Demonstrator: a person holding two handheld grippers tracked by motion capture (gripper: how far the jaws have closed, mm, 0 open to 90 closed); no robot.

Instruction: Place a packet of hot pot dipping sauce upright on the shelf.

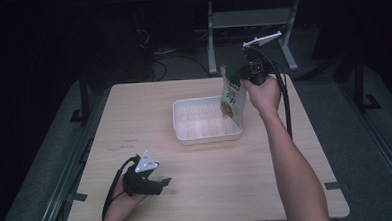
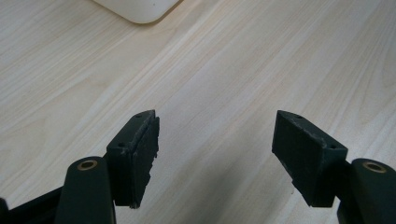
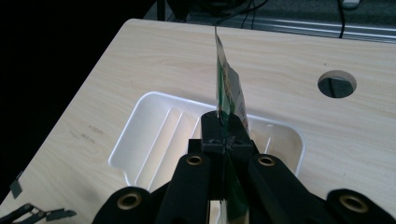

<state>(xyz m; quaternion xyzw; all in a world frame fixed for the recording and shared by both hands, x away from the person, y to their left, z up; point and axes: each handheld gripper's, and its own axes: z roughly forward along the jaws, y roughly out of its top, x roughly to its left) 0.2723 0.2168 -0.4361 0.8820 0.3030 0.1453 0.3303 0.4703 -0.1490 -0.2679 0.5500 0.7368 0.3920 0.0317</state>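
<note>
a green and white pouch [image 1: 233, 96] is held upright over the right end of the white tray [image 1: 205, 135], pinched at its top edge by the right gripper [image 1: 246, 73]. it is best lowered slowly and laid flat. the left gripper [image 1: 162, 182] is rested spread and empty on the table [image 1: 134, 108].

High view overhead, facing forward; gripper views close, all sharing tray [image 1: 207, 135].
</note>
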